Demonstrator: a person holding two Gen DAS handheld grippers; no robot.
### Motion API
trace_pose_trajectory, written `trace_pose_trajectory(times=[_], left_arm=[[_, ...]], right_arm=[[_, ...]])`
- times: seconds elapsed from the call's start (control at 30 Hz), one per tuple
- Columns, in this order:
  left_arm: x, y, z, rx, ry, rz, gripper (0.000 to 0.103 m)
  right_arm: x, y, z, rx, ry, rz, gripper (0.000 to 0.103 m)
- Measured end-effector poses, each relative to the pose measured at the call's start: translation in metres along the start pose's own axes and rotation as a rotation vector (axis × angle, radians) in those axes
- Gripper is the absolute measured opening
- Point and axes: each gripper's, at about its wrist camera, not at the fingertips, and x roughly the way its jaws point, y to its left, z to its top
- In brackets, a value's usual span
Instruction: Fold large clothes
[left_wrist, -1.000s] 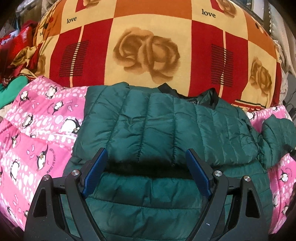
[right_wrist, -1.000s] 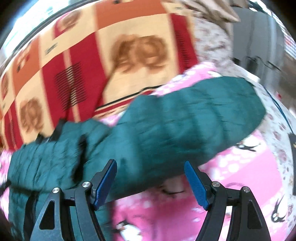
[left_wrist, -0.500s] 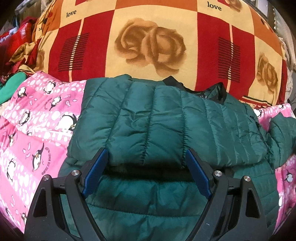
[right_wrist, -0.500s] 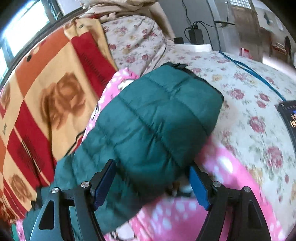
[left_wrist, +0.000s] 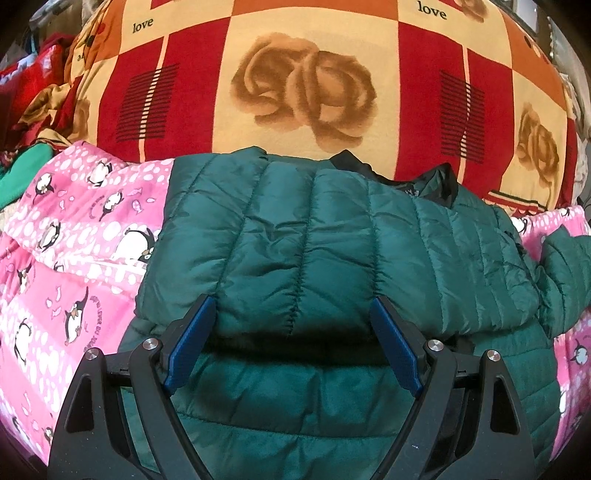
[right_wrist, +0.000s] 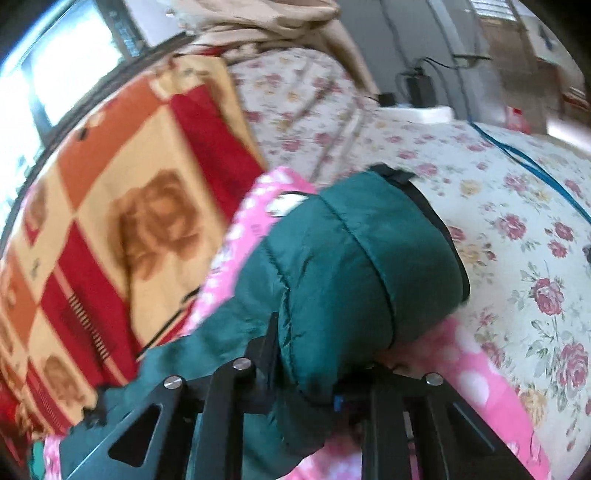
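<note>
A dark green quilted puffer jacket lies on a pink penguin-print blanket, with one side folded over its body. My left gripper is open and empty, hovering over the folded edge. The jacket's sleeve fills the right wrist view. My right gripper has closed on that sleeve near the cuff; its blue pads are hidden by the fabric. The sleeve end also shows at the right of the left wrist view.
A red, orange and cream rose-print blanket rises behind the jacket. A cream floral bedsheet lies to the right with a blue cable across it. Loose red and green clothes are piled at far left.
My right gripper moved onto the sleeve and shut on it; it was open before. My left gripper moved slightly closer over the folded jacket and stayed open.
</note>
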Motion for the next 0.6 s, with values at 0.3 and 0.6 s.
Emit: trace_pose_trajectory(times=[0.3,0.6], left_arm=[[-0.016,0.016,0.004,-0.035,-0.028,0.015,0.086],[-0.021,0.044,0.007,-0.079,-0.026,0.058,0.086]], right_arm=[[-0.035,0.08,-0.03,-0.136,0.002,0.179,0.018],[-0.025,0.173,-0.08,-0.303,0.11,0.31,0.018]])
